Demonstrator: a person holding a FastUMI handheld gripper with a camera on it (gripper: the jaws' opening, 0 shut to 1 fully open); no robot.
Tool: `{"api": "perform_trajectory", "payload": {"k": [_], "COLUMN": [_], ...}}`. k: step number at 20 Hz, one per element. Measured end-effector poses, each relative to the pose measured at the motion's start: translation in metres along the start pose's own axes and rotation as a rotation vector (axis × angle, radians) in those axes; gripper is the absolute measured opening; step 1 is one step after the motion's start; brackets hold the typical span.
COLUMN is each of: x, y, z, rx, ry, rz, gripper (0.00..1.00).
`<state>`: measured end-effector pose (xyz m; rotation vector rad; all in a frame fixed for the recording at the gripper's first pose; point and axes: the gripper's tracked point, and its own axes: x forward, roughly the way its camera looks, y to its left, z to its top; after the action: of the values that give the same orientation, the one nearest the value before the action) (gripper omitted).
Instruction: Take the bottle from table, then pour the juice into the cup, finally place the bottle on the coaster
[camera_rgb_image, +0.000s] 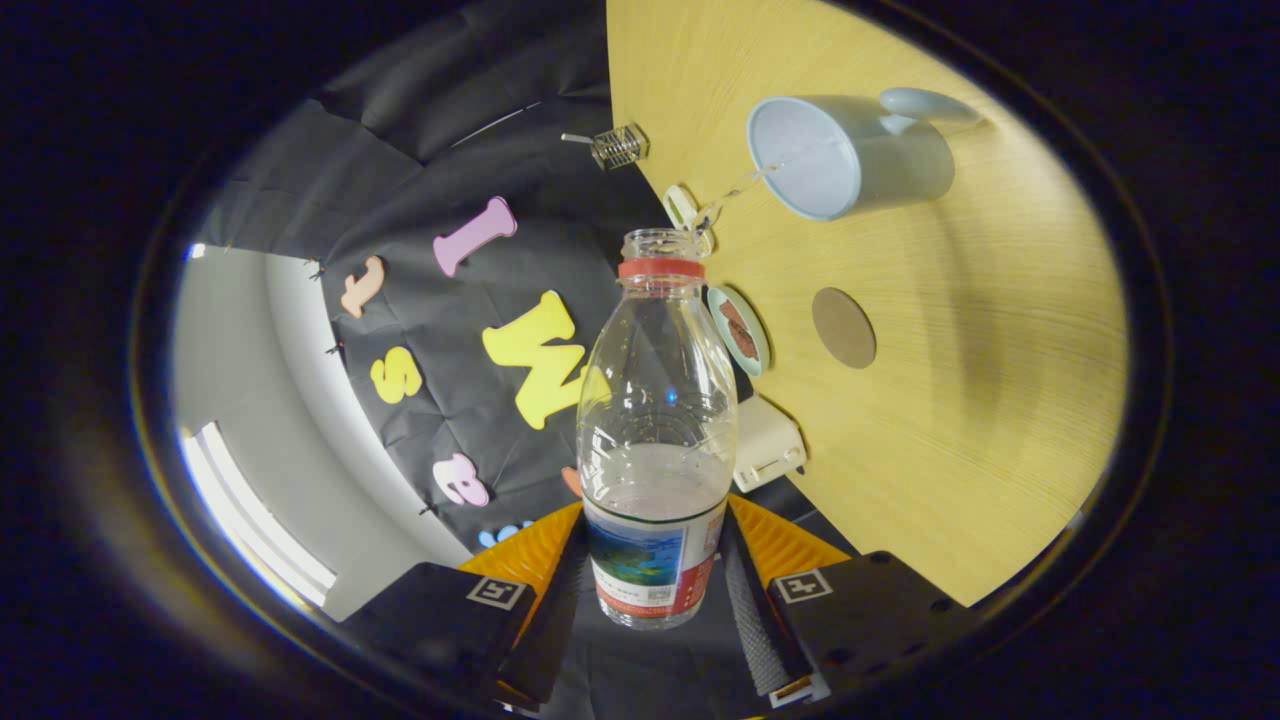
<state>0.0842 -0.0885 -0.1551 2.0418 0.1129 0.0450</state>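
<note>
A clear plastic bottle (655, 420) with a red neck ring and no cap sits between my fingers, and my gripper (650, 590) is shut on its labelled lower part. The view is rolled sideways, so the bottle is tipped toward the cup. A thin stream of liquid (745, 185) runs from the bottle's mouth into the pale blue cup (850, 155), which stands on the wooden table (960, 400) beyond the fingers. A little liquid stays low in the bottle. A round brown coaster (843, 327) lies on the table between the bottle and the cup.
A small dish with brown bits (740, 330) sits at the table's edge by the bottle's shoulder. A white box (765, 445) lies near it. A small wire cage object (617, 147) and a white cap-like piece (682, 208) are at the table's far edge.
</note>
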Motion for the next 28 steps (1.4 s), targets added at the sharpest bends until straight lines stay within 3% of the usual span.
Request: {"api": "perform_trajectory", "payload": {"k": [11, 17, 22, 28], "x": [-0.002, -0.005, -0.002, -0.001], "y": [0.029, 0.037, 0.024, 0.006], "z": [-0.003, -0.001, -0.005, -0.004], "rx": [0.137, 0.150, 0.070, -0.194], "ry": [0.014, 0.016, 0.033, 0.037], "rz": [0.052, 0.067, 0.022, -0.036], "gripper": [0.75, 0.75, 0.75, 0.75]}}
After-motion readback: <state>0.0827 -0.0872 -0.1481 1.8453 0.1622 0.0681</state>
